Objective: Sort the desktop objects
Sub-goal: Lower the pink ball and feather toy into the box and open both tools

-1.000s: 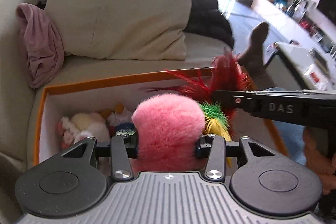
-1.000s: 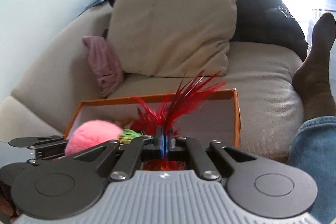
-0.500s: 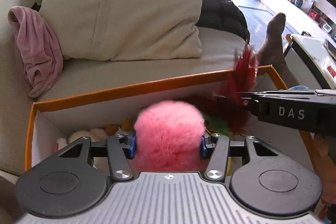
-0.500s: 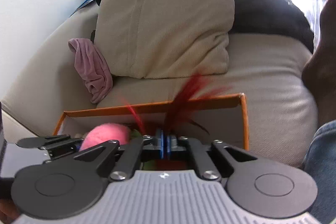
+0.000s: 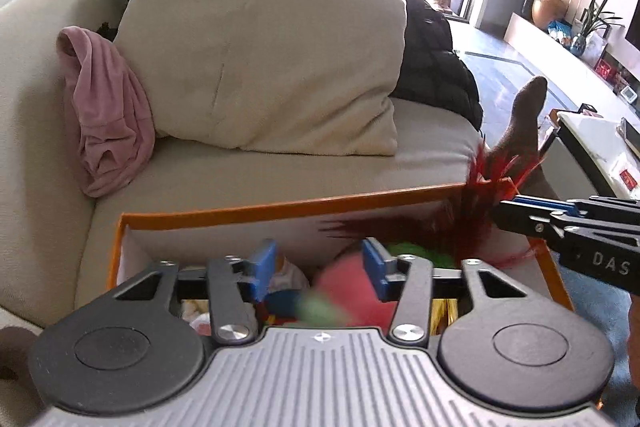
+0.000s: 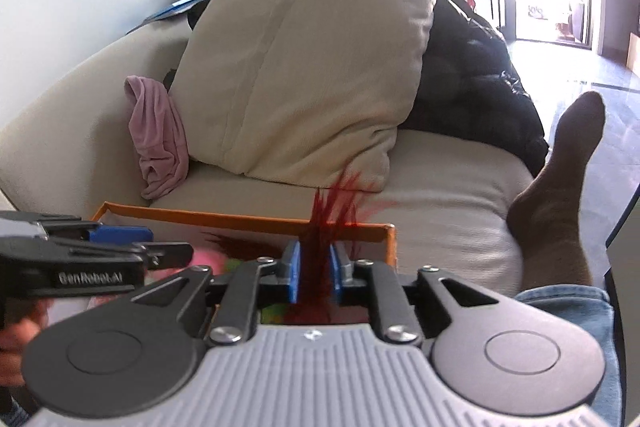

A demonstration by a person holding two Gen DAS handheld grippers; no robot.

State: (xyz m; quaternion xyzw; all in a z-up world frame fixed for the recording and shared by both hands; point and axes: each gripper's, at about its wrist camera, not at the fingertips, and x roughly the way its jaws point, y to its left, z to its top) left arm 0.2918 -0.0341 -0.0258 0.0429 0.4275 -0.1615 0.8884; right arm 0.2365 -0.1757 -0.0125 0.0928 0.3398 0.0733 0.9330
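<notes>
The left tool [image 5: 316,269] is standing apart over the orange-rimmed cardboard box [image 5: 280,209], its jaws having just been closing on nothing; the fluffy pink pompom [image 5: 348,291] is blurring just below them, inside the box. The right tool [image 6: 314,277] has just been opening, its blue pads [image 6: 294,277] now slightly parted around the wispy red feathers [image 6: 332,215], which are rising above the box's far rim
</notes>
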